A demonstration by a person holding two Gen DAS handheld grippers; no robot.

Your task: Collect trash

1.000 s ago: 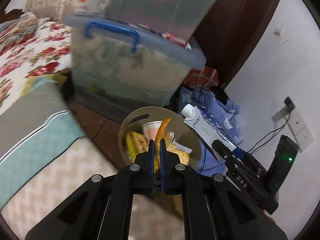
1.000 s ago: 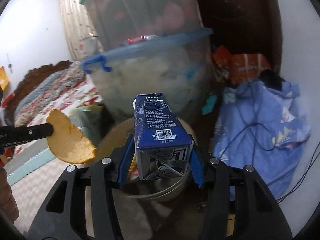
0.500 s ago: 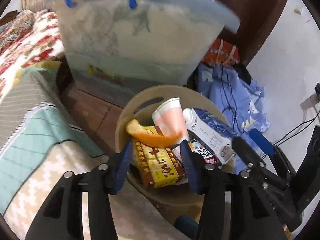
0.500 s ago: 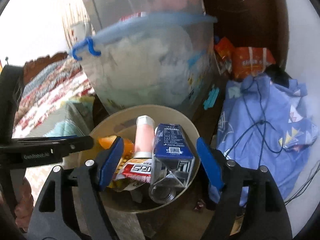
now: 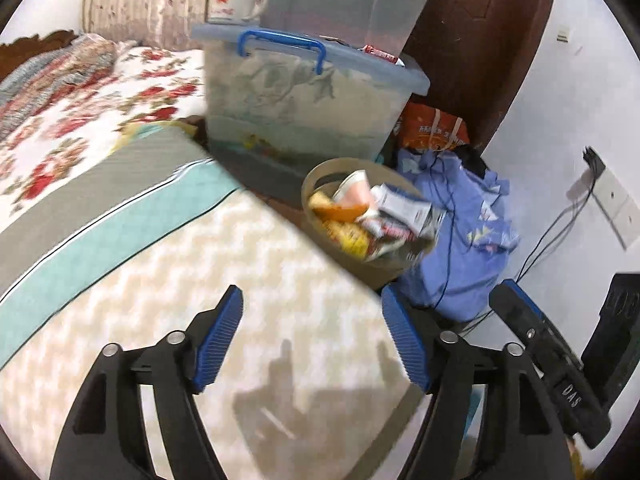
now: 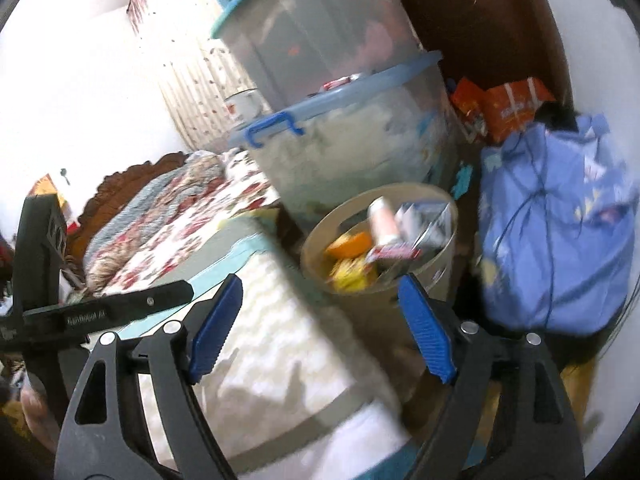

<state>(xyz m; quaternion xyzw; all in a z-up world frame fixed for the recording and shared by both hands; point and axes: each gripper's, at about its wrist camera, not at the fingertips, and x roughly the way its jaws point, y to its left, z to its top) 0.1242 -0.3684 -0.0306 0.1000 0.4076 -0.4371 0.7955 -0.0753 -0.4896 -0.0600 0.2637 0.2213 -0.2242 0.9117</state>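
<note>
- A bed (image 5: 280, 320) fills the lower left, spread with a cream zigzag blanket (image 5: 260, 280), a teal and grey striped cover (image 5: 100, 208) and a floral quilt (image 5: 80, 112).
- Its carved dark wooden headboard (image 6: 132, 176) stands against a white wall (image 6: 80, 80).
- Beside the bed two translucent storage boxes are stacked, the lower box (image 5: 304, 100) with a blue-handled lid; an enamel mug (image 5: 234, 2) sits on that lid.
- A dark brown wooden door (image 5: 480, 40) stands behind.
- Blue cloth (image 5: 472, 232) and an orange bag (image 5: 434, 132) lie on the floor.
- A wall socket (image 5: 616, 208) with black cables sits at the right.
</note>
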